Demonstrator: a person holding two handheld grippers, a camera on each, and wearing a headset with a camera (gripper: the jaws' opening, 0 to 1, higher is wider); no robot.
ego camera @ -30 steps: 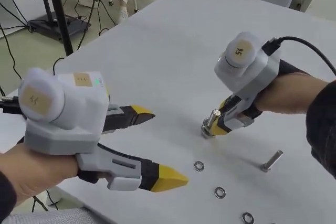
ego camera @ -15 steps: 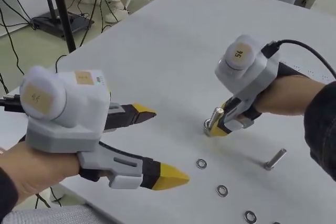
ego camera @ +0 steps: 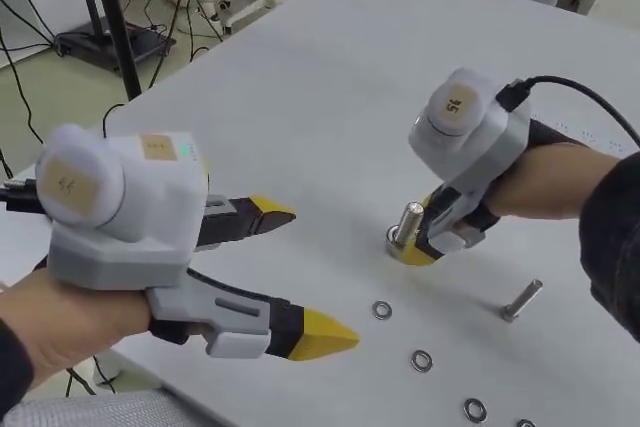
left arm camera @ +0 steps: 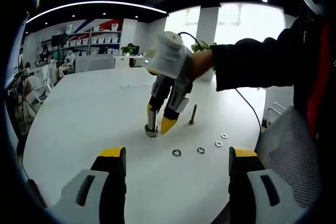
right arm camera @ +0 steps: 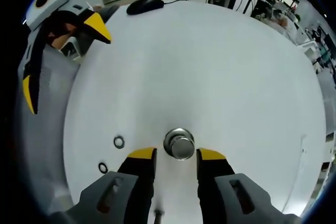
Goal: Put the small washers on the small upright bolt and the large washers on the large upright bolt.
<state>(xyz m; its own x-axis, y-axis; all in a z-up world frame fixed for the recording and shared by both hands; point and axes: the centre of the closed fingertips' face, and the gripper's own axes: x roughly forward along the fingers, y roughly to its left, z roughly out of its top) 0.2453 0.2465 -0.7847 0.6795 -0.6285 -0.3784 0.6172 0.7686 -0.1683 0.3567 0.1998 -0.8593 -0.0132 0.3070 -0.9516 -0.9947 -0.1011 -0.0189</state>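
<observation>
Right tool [right arm camera: 176, 153] barely shifted, narrowly parted flanking shiny upright bolt [ego camera: 407, 224]; left tool [left arm camera: 177, 153] wide.

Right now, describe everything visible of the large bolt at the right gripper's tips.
The large bolt is silvery metal, a thick shaft standing upright on the white table, with a wider ring at its foot, head or washer, I cannot tell. From above its top is a flat shiny disc. The right gripper is open, its yellow tips flanking the foot; whether they touch it is unclear.
</observation>
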